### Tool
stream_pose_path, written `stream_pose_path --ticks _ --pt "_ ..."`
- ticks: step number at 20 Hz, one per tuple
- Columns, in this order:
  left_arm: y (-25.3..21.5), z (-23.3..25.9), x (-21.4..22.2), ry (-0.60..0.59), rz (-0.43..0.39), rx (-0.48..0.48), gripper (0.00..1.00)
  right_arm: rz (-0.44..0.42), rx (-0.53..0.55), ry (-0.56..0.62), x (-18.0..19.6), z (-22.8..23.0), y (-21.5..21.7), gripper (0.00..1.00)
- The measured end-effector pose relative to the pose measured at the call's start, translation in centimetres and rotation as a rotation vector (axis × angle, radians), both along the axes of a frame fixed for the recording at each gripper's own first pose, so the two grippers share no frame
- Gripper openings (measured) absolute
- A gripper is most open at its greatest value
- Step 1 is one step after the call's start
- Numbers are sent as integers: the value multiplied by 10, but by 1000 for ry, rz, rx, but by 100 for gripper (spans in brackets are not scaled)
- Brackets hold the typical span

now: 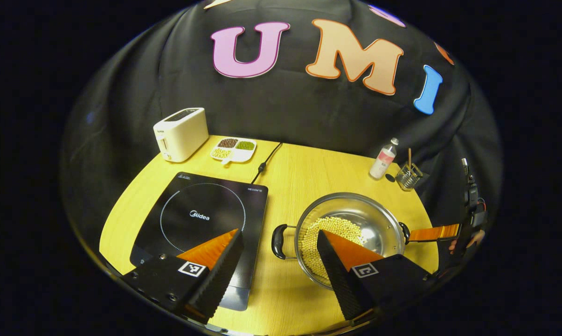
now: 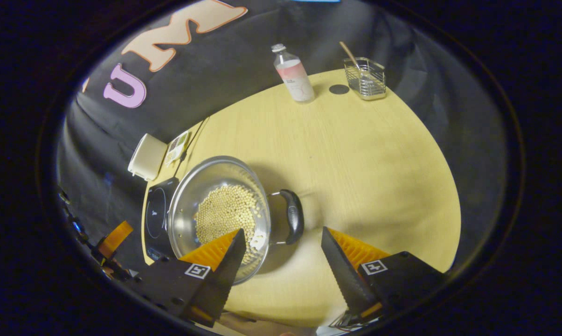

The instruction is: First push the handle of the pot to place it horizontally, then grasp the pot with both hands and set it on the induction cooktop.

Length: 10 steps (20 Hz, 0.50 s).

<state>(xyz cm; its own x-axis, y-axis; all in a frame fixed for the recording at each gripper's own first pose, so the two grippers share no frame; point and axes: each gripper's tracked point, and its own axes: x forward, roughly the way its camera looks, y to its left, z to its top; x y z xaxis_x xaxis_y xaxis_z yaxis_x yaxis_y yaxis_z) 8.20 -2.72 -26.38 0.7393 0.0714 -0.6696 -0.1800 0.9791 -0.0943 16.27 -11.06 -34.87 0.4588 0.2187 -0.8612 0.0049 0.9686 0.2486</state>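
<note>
The pot (image 1: 350,233) (part-filled with pale beans) stands on the worktop (image 1: 304,172), just beside the cooktop (image 1: 201,219). Its two handles lie along a line running across, one toward each gripper. The left gripper (image 1: 281,254) hovers with fingers apart, the near handle (image 1: 278,241) lying between them. The right gripper (image 2: 281,254) is likewise spread, its handle (image 2: 294,216) just ahead between the fingers. Judged equally near; both grasps appear lined up.
</note>
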Motion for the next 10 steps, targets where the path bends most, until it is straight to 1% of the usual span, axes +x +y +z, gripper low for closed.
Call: stream_pose_path --ticks 2,5,10 --pt "-6 -14 5 39 -13 -25 98 3 -2 19 3 -8 -2 93" --pt "-9 -36 12 110 -15 -63 96 0 -3 58 6 -21 -4 93" --pt "-10 -63 22 190 -21 -100 96 -4 25 105 14 -36 1 93"
